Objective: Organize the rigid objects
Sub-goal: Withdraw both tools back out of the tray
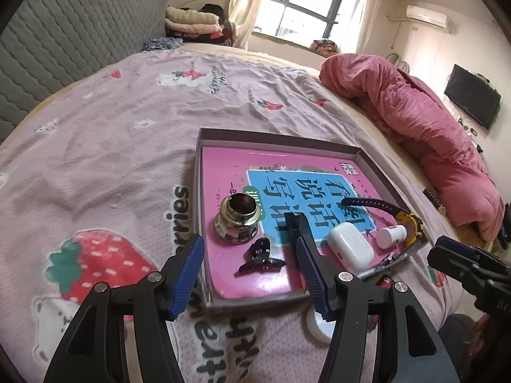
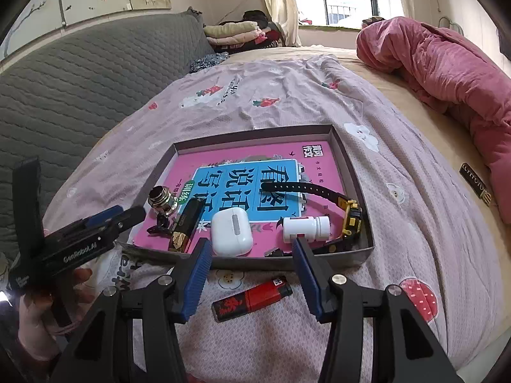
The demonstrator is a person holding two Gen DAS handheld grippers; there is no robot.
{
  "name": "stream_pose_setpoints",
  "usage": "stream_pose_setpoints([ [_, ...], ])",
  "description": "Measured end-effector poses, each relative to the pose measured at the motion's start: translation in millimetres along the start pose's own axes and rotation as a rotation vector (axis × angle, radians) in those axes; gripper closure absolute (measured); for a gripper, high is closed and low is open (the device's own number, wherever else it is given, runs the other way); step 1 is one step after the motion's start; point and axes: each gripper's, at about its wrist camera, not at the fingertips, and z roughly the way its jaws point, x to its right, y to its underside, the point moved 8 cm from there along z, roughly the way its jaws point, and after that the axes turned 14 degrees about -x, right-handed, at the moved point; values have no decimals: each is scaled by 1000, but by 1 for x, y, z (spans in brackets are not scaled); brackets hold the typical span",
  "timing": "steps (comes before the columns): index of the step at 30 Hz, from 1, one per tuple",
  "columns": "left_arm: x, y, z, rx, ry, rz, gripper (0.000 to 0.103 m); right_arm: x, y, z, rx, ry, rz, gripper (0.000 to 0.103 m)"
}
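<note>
My right gripper, fingers spread and empty, hovers just above the red lighter lying on the bedspread before the tray; my left gripper is spread too.

Bedsheet was pale lilac with a red strawberry print. Tray grey-brown, lined with a pink book carrying a blue panel. Earbud case white, bottle white, watch black and yellow, lighter red and black. Gripper pads blue, ribbed. Duvet pink.
</note>
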Motion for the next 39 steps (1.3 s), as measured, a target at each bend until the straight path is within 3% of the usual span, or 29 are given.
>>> stream_pose_setpoints([
  [9,14,14,-18,13,-28,31,41,7,9,-16,9,-12,15,51],
  [18,41,36,-23,-22,-30,102,41,12,31,-17,-38,-24,31,51],
  [30,62,65,-1,-126,-14,144,41,13,53,5,-131,-57,79,51],
  [39,75,71,26,-192,43,151,41,24,60,25,-188,-59,132,51],
])
